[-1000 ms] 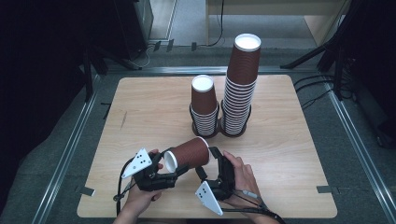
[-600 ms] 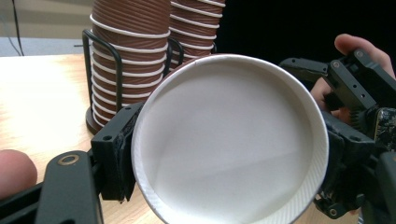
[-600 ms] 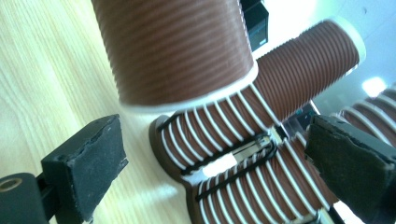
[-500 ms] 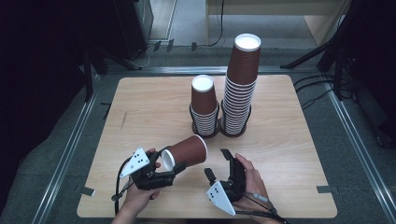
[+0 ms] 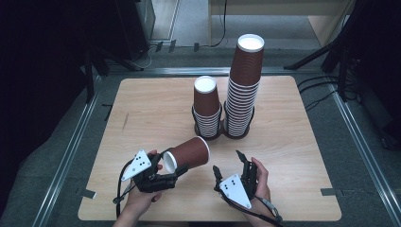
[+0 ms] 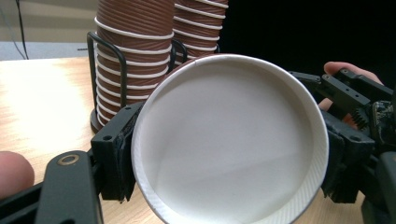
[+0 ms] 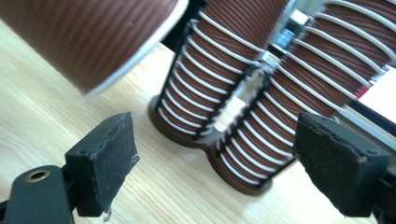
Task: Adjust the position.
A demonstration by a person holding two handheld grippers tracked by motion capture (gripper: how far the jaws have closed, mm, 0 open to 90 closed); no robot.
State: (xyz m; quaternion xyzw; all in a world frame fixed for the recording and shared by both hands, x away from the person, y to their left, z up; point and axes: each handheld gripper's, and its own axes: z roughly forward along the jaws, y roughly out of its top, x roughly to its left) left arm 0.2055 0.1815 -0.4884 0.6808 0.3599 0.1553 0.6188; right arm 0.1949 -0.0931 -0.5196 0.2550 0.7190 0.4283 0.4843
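A brown ribbed paper cup (image 5: 189, 153) lies on its side above the table's front, and my left gripper (image 5: 171, 163) is shut on its narrow end. In the left gripper view its white round end (image 6: 229, 140) faces the camera between the two black pads. To the right of the cup, near the front edge, is my right gripper (image 5: 226, 161). Its jaws have just been closing, but they stand apart with nothing between them. In the right gripper view (image 7: 219, 154) the cup (image 7: 88, 37) hangs at the upper left.
Two upside-down stacks of brown cups stand in a black wire holder (image 5: 208, 135) at the middle back of the wooden table (image 5: 151, 109). One is a short stack (image 5: 206, 106) and the other a tall stack (image 5: 245, 85). Dark floor and metal rails surround the table.
My right gripper has drawn away from the cup's wide end, to the right and toward the front edge. The left gripper and the cup have stayed where they were.
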